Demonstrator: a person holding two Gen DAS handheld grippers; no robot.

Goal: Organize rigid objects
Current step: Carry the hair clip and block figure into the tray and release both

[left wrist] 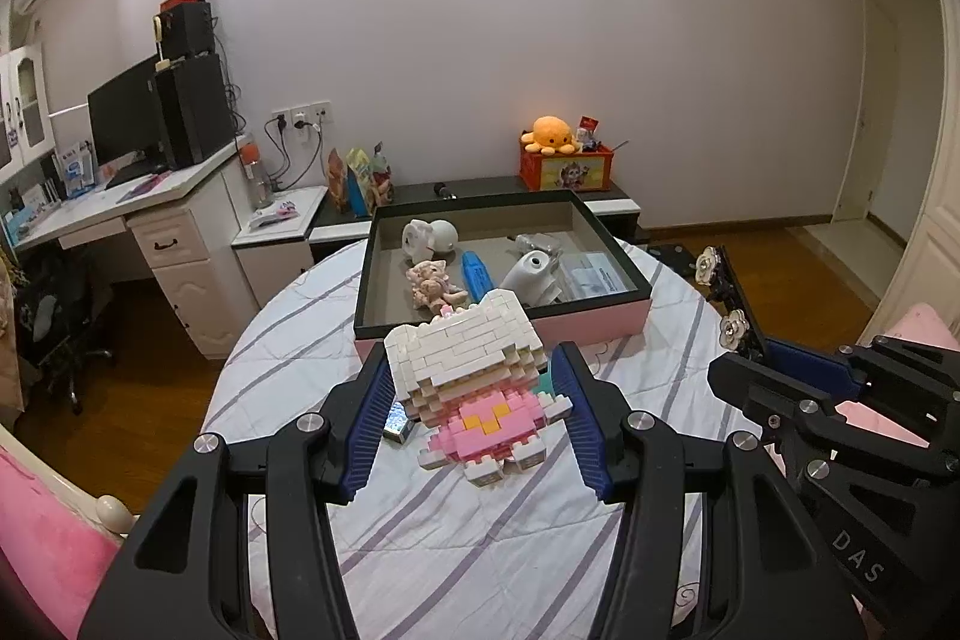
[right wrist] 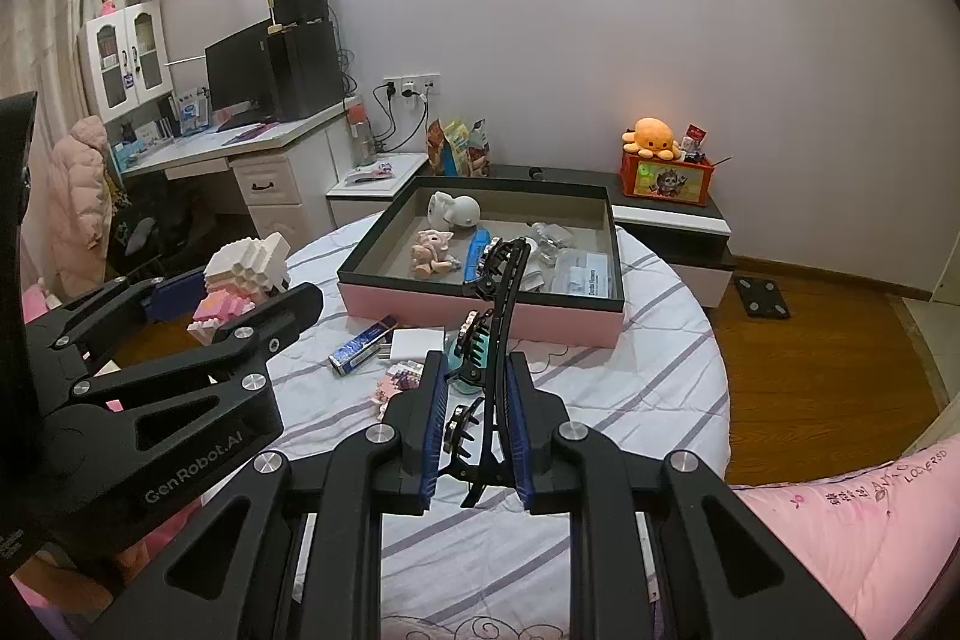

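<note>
A toy cat built from small white and pink bricks [left wrist: 474, 388] is grasped between the blue ribbed pads of the left gripper [left wrist: 474, 424], lifted clear above a round table [left wrist: 480, 550] covered with a white cloth with grey-purple stripes. The toy's white head points away from the camera and its pink body sits lower, nearer the gripper's base. The right gripper [right wrist: 477, 394] is clenched on a long black hair clip [right wrist: 498, 316] with flower-shaped ornaments along it; the clip sticks up and forward past the fingertips, also off the table. In the left wrist view the right gripper shows at the right edge with the clip jutting out of it. Just beyond both grippers a shallow open box [left wrist: 600, 331], pink on the outside with a black rim, rests on the far half of the table. Inside it lie a white round gadget [left wrist: 429, 235], a small pink pig figure [left wrist: 429, 283], a blue pen-like object [left wrist: 477, 274], a white handheld device [left wrist: 531, 274] and some clear packets with paper [left wrist: 591, 274]. On the cloth in front of the box lie a small blue-and-silver carton [right wrist: 363, 346], a white square piece [right wrist: 417, 343] and a small cluster of pink bricks [right wrist: 399, 379]. Farther off, a white desk with a dark monitor [left wrist: 123, 118] stands at left, and an orange plush octopus [left wrist: 549, 135] sits on an orange box on a low dark cabinet against the wall.
</note>
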